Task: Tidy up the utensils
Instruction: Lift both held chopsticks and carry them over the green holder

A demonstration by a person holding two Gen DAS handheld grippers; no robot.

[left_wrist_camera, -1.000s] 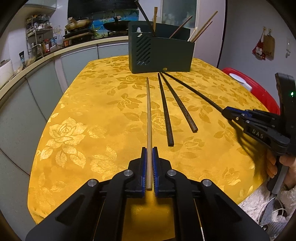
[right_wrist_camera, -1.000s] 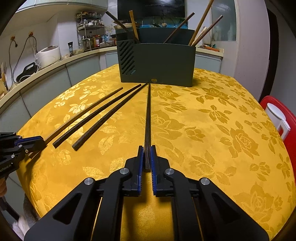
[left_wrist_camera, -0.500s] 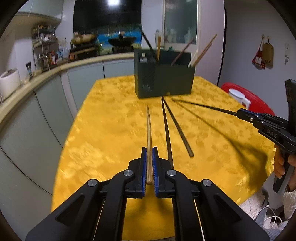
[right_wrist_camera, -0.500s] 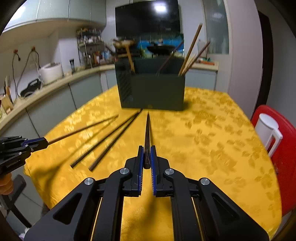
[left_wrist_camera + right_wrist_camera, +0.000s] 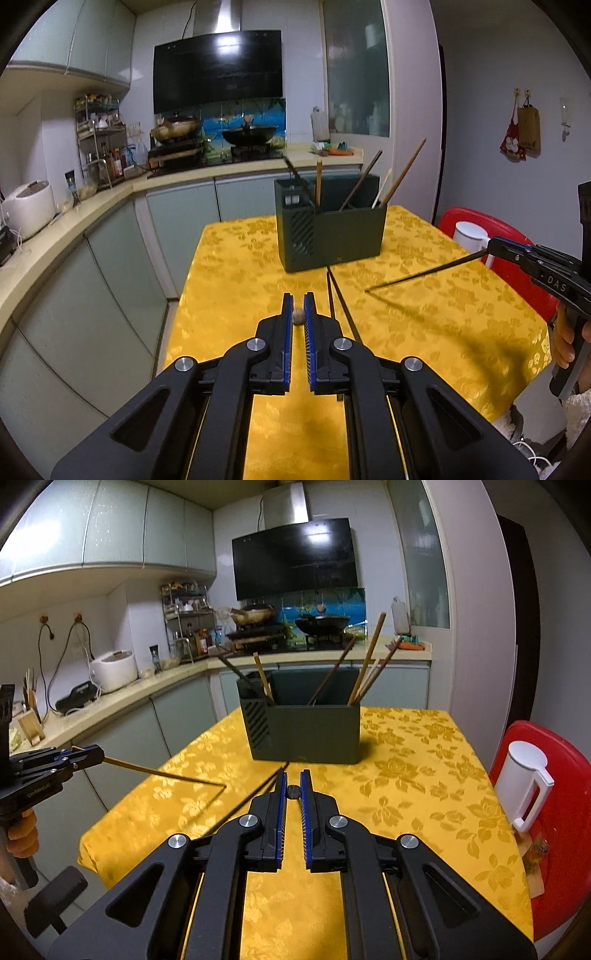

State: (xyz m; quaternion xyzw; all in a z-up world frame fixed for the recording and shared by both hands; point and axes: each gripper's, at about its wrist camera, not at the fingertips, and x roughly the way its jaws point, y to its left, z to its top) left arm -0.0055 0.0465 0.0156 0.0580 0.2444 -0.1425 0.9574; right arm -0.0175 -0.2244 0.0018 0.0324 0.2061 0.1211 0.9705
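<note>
A dark green utensil holder (image 5: 328, 236) (image 5: 303, 731) stands at the far end of the yellow table (image 5: 236, 266), with several chopsticks leaning in it. My left gripper (image 5: 298, 299) is shut on a light wooden chopstick (image 5: 298, 316), seen end-on; in the right wrist view that gripper (image 5: 98, 755) holds the stick (image 5: 162, 773) slanting down over the cloth. My right gripper (image 5: 294, 775) is shut on a dark chopstick (image 5: 294, 791). From the left wrist view that gripper (image 5: 493, 245) carries the dark stick (image 5: 424, 271) above the table. Two black chopsticks (image 5: 338, 301) (image 5: 258, 794) lie on the cloth before the holder.
A red stool (image 5: 517, 236) (image 5: 561, 775) with a white jug (image 5: 524, 775) stands off the table's right side. A kitchen counter (image 5: 74, 218) with a rice cooker (image 5: 29, 206) runs along the left. A hand (image 5: 565, 339) grips the right tool's handle.
Both grippers have risen and tipped up, lifting their chopsticks off the cloth. The two black chopsticks stay on the table.
</note>
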